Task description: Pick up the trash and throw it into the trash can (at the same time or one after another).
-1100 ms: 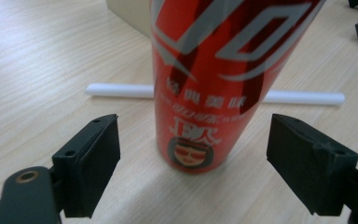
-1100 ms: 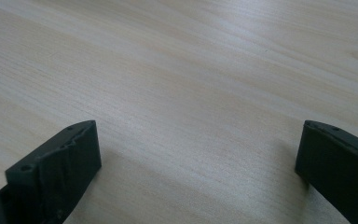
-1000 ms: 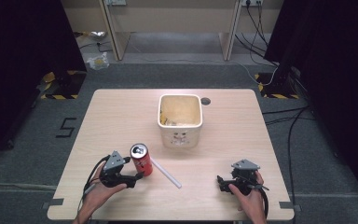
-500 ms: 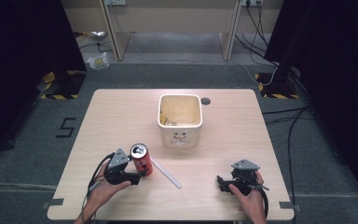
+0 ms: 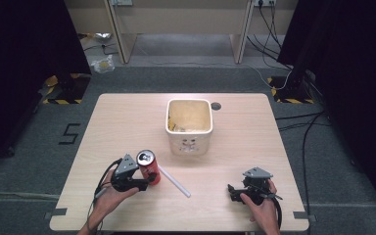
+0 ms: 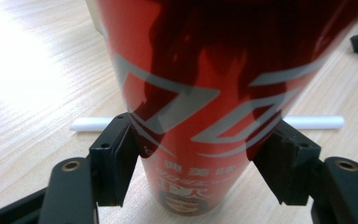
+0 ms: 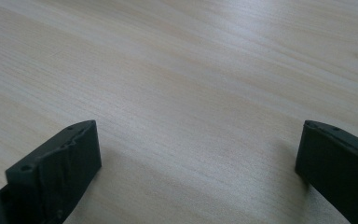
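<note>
Can [image 6: 200, 107], red, upright on desk [image 5: 254, 147] | we judged it light, thin-walled, slick, dentable | left gripper [image 6: 198, 163] just closing around lower body, pads meeting the sides | right gripper [image 7: 198, 158] apart, empty.

**Three cameras: one overhead, one on each gripper**

The high view looks forward and down on the whole table [image 5: 127, 117] from above the person's side. The left gripper view looks along its jaws, very close to the red can [image 6: 205, 93] between them. The right gripper view looks low across bare tabletop just ahead. All three share the wooden tabletop.
</note>
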Demonstrator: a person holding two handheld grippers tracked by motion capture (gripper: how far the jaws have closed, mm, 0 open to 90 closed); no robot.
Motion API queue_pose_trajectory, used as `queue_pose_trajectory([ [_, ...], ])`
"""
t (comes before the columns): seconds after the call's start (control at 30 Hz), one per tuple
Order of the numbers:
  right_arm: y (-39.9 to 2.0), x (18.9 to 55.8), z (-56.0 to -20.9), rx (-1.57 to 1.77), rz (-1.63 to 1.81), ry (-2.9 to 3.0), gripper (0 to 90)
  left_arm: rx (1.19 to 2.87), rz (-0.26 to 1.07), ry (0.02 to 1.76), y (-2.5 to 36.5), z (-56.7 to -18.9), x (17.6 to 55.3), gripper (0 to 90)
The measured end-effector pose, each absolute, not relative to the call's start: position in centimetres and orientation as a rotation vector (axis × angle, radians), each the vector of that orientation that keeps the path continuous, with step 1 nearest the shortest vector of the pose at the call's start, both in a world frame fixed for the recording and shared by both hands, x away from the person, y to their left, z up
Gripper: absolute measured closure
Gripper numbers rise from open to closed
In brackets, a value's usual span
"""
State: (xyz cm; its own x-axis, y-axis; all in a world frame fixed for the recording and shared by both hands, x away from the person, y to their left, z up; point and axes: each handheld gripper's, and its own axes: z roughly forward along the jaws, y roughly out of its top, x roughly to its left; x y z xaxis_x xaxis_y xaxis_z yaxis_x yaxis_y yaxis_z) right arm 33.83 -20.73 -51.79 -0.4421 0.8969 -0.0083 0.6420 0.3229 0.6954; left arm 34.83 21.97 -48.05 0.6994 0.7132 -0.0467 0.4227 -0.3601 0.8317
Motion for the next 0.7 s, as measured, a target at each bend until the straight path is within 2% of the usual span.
queue_pose_trajectory([
  [0.7, -20.7, 33.8, -51.8, 1.364, 0.884, 2.201, 0.2, 2.012, 0.391, 0.839, 22.9, -44.9, 35.7, 34.0],
])
